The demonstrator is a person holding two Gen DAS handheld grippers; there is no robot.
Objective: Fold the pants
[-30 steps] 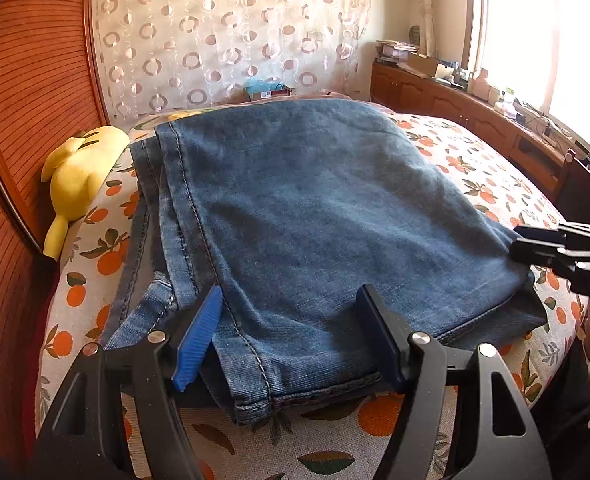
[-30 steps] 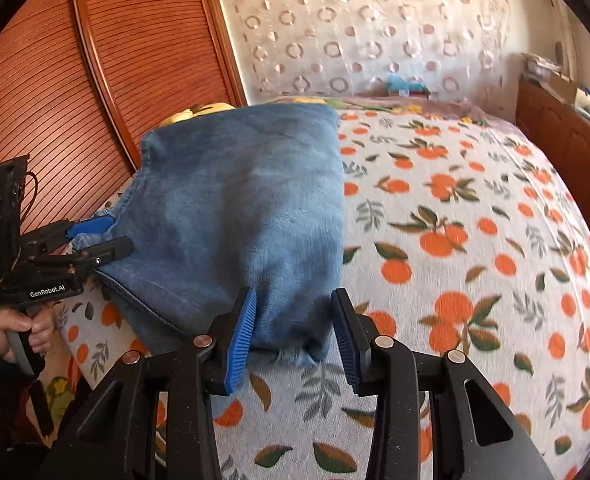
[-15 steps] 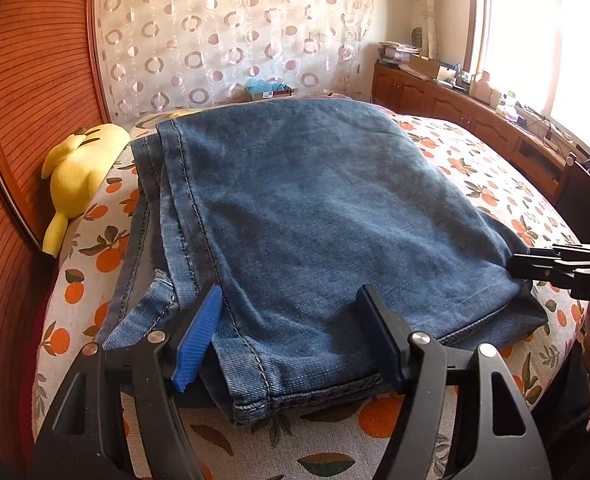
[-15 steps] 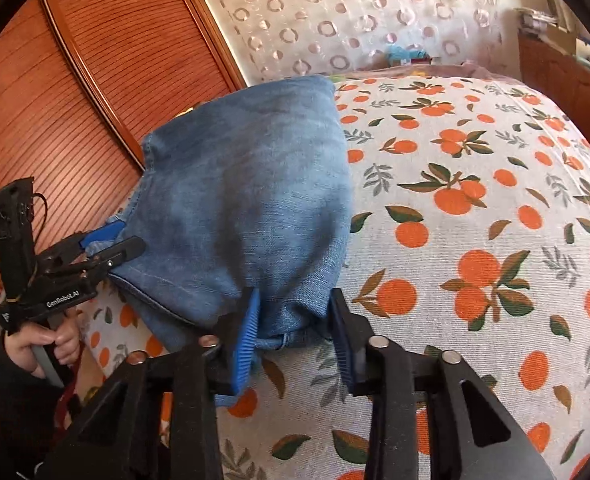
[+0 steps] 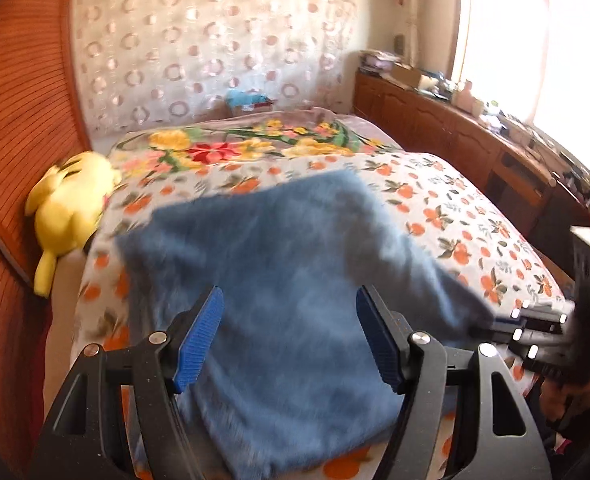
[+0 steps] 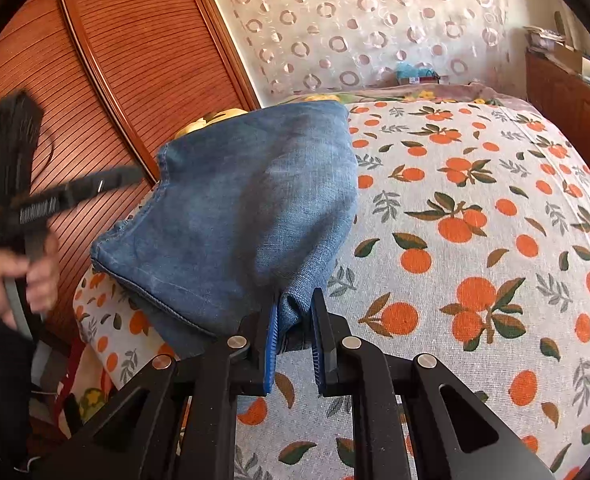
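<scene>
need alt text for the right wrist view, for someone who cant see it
The right gripper has just been closing its jaws on a bunched corner of folded blue jeans lying on a bed with an orange-print sheet. At the left edge, a hand lifts the blurred left gripper in front of a wooden headboard.

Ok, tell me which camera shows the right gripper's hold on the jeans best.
The right wrist view: the right gripper pinches a bunched corner of the jeans, sharp and close. It has just been closing. The left wrist view shows it only from the side at the frame's edge, blurred, beside the open left gripper.
</scene>
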